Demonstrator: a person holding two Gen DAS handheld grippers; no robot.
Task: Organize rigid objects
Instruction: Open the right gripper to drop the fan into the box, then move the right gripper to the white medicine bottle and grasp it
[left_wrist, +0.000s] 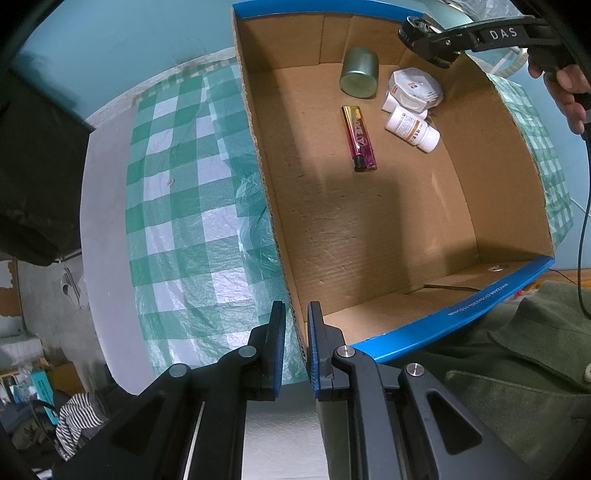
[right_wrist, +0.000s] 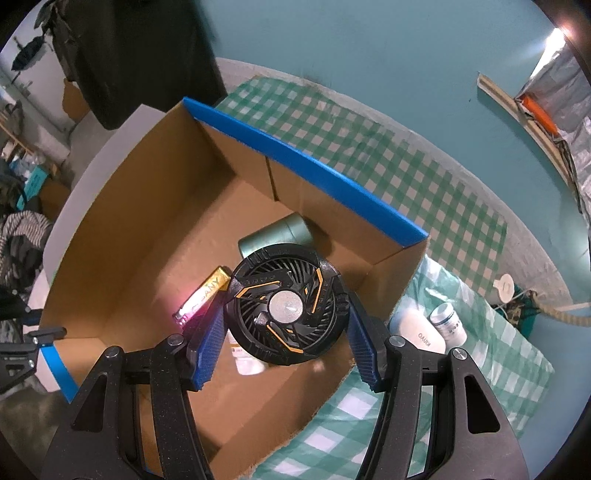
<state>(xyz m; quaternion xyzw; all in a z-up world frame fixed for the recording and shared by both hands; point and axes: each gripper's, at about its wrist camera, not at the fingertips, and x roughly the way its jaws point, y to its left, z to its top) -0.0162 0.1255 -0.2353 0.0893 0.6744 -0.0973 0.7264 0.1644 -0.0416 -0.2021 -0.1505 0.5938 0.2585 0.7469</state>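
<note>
Cardboard forms the open box (left_wrist: 369, 229) on the checked desk (left_wrist: 177, 206), its near-left wall pinched by the left hand-held gripper (left_wrist: 296, 345). The right hand-held gripper (right_wrist: 286, 332) clamps a round black fan (right_wrist: 286, 308) above the box's far right, over the green tin (left_wrist: 359, 72), lighter (left_wrist: 359, 138) and pill bottle (left_wrist: 412, 129).

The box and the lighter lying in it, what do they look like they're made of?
Box: corrugated cardboard, matte brown, fluting visible along its cut edge, blue on the outside. Lighter: glossy gold-to-pink shell with mirror-like reflections, probably metallised plastic or metal; black cap end.
</note>
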